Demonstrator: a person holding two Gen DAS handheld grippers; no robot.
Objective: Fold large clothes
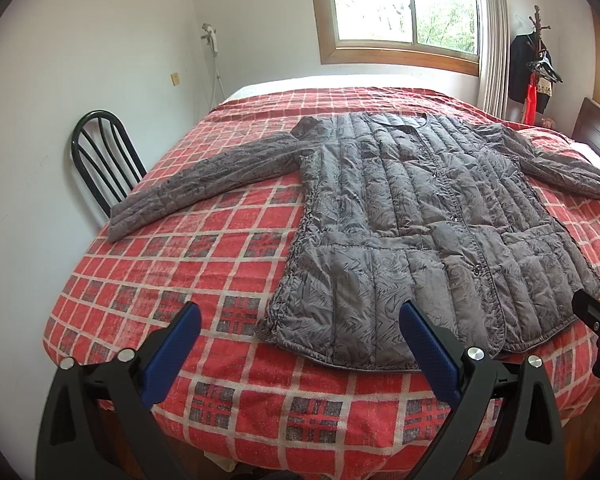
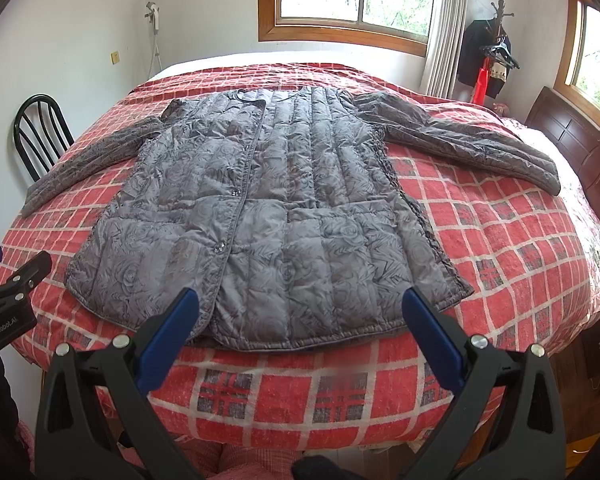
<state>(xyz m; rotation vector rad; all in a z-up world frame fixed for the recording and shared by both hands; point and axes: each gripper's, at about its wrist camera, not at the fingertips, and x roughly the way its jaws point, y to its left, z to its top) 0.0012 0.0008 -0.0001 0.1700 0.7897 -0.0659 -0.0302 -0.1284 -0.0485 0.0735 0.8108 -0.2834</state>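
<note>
A grey quilted jacket (image 1: 420,216) lies flat and face up on the bed, buttoned, with both sleeves spread out to the sides; it also shows in the right wrist view (image 2: 268,216). My left gripper (image 1: 300,320) is open and empty, held above the bed's near edge, its blue fingers (image 1: 176,352) straddling the jacket's lower left hem corner. My right gripper (image 2: 298,308) is open and empty, above the hem's middle and right part. Part of the right gripper shows at the right edge of the left wrist view (image 1: 598,332), and the left gripper at the left edge of the right wrist view (image 2: 8,296).
The bed carries a red plaid cover (image 1: 188,264). A black metal chair (image 1: 104,156) stands at the bed's left side by the wall. A dark wooden headboard (image 2: 576,148) is on the right. A coat rack with clothes (image 2: 488,56) stands in the far corner under the windows.
</note>
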